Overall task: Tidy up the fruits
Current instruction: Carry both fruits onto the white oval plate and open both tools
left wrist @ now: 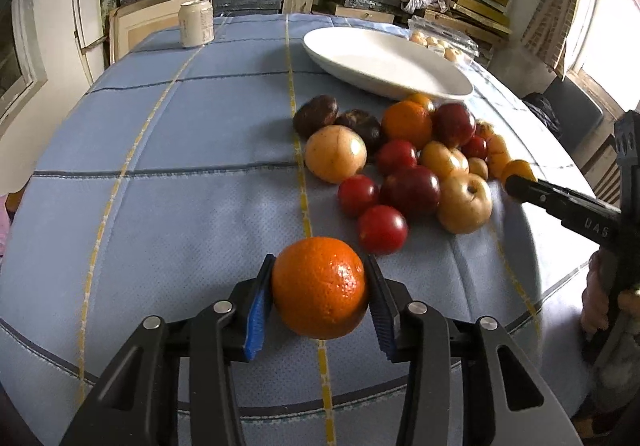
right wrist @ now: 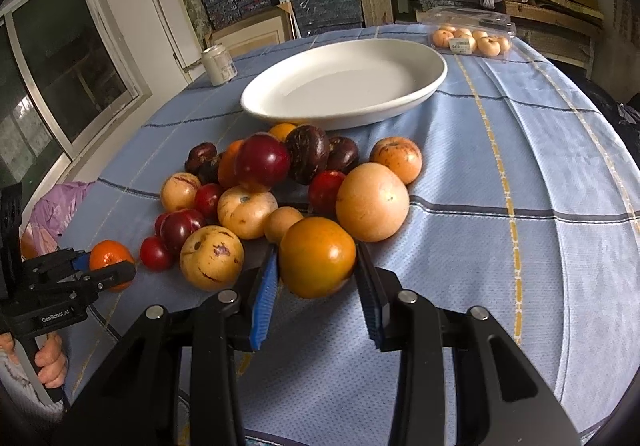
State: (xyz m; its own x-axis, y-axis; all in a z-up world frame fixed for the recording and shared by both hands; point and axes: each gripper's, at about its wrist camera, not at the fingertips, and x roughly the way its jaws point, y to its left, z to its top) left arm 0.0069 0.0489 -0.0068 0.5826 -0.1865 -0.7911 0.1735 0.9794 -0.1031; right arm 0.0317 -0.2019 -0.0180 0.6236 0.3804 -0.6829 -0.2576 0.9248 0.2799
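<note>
My left gripper (left wrist: 320, 278) is shut on an orange (left wrist: 320, 288) and holds it above the blue tablecloth, near the front edge. My right gripper (right wrist: 318, 262) is shut on a yellow-orange fruit (right wrist: 317, 256) at the near side of the fruit pile (right wrist: 256, 182). The pile holds red plums, yellow melons, dark purple fruits and oranges. An empty white oval plate (right wrist: 344, 82) lies just behind the pile. In the left wrist view the plate (left wrist: 384, 62) is at the back right and the right gripper (left wrist: 516, 178) comes in from the right.
A pale drinks can (left wrist: 195, 23) stands at the table's far left corner. A clear plastic box of small fruits (right wrist: 472, 36) lies behind the plate at the far right. Shelves with stacked boxes stand behind the table. A purple bag (right wrist: 52, 210) lies off the table's left.
</note>
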